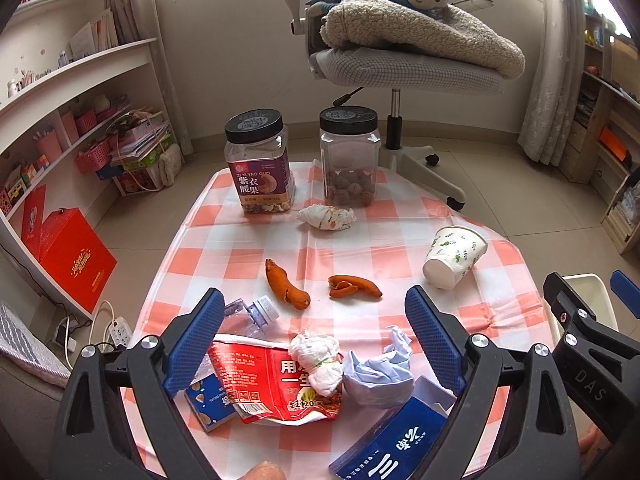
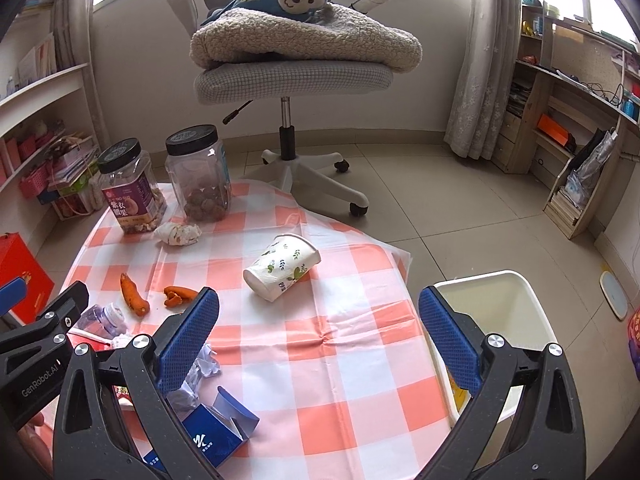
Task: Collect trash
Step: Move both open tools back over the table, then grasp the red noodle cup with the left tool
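Trash lies on a table with a red-and-white checked cloth. My left gripper is open above a red snack wrapper, a knotted white wad and crumpled pale-blue paper. A clear plastic bottle, two orange peels, a blue carton and a tipped paper cup lie around. My right gripper is open and empty over the cloth, between the cup and a white bin.
Two black-lidded jars stand at the far edge with a crumpled tissue before them. An office chair with a blanket stands beyond. Shelves line the left and right.
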Demonstrator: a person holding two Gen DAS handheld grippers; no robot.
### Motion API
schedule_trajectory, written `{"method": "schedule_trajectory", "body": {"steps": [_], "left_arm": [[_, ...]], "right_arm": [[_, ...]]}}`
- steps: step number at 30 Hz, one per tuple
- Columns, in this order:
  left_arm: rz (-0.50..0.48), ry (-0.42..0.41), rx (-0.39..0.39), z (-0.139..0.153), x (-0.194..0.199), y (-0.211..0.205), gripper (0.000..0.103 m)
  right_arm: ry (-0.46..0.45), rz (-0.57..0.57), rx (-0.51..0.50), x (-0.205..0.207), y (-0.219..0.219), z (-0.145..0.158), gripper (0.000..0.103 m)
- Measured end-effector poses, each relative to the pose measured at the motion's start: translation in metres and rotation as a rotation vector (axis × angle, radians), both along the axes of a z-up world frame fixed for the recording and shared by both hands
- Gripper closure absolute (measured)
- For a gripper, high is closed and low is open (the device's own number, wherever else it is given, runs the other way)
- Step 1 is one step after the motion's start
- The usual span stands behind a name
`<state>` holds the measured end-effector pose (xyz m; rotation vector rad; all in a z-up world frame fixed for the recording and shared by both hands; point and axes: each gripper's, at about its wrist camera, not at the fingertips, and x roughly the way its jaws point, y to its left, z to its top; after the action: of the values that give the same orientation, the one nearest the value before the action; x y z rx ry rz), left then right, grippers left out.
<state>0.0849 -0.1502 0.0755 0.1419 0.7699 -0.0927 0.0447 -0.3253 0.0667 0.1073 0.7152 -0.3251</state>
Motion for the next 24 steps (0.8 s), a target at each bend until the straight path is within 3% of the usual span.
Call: {"method": "schedule_trajectory", "body": {"steps": [12, 19, 24], "left_arm": [[0.103, 0.2, -0.039, -0.036, 0.028, 0.058, 0.014], [0.167, 0.422, -0.191, -0.085, 0.048, 0.085, 0.014], [0.161, 0.487, -0.266, -0.099, 0.055, 0.088, 0.035]], "right_arm": [[0.067, 0.064, 0.006, 0.018, 0.027, -0.017, 0.007], [0.163, 0.101, 0.073, 0.031, 0.032, -0.038, 0.007], [0.206, 0.102, 0.166, 0.04, 0.03, -0.051, 0.007]]}}
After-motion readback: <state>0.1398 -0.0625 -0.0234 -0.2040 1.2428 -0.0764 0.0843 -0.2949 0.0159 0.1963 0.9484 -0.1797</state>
